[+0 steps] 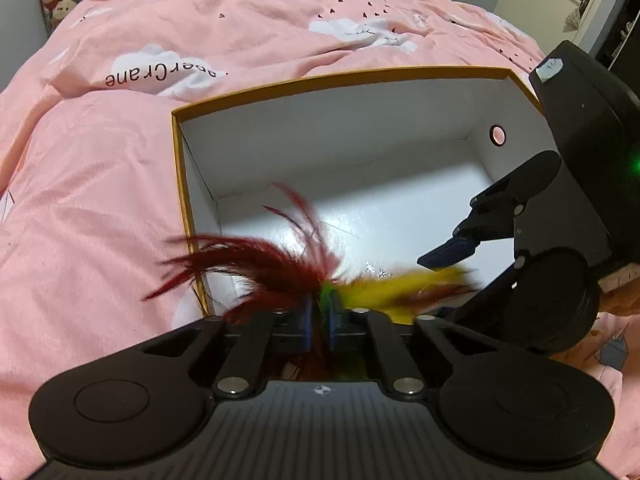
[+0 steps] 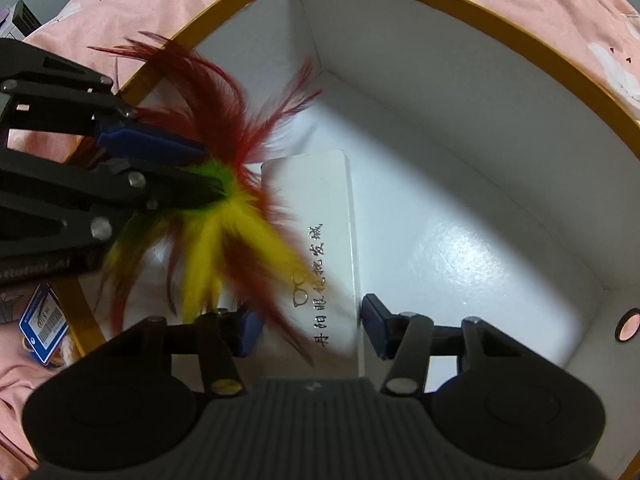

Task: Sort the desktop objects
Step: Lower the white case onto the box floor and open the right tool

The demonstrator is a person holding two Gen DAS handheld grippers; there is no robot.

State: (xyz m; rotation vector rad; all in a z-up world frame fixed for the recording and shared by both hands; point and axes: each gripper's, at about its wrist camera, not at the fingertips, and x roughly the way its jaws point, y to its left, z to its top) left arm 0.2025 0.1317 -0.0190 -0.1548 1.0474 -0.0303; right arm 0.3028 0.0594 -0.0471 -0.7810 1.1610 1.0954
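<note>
Over the near-left corner of the box [image 1: 178,152], which is sitting on the pink bedspread [image 1: 100,160], we are carrying the feather toy [image 1: 280,264] in with the left gripper [image 1: 319,320]. Its jaws are standing nearly closed, clamped on the green root of the feathers; red plumes are fanning left across the box rim and yellow ones are trailing right. We are judging this as the deposit step: the toy is hanging above the white floor of the box, not yet let go.

Right gripper [image 2: 310,328] is sitting low inside the box, jaws spread wide. A white slim carton [image 2: 320,248] with printed characters is lying between the blue pads [image 2: 376,320], which are not visibly pressing on its sides, so we are reading this as a loose straddle rather than a grip. Whether the carton is resting flat on the box floor we cannot tell for certain.

Next move, in our judgement: lowering the left gripper past the rim, then parting its jaws so the toy drops beside the carton. Feathers are drifting over the carton and the right gripper's left pad, so snagging is a risk.

A barcoded tag [image 2: 42,322] is lying outside the box, near left.
</note>
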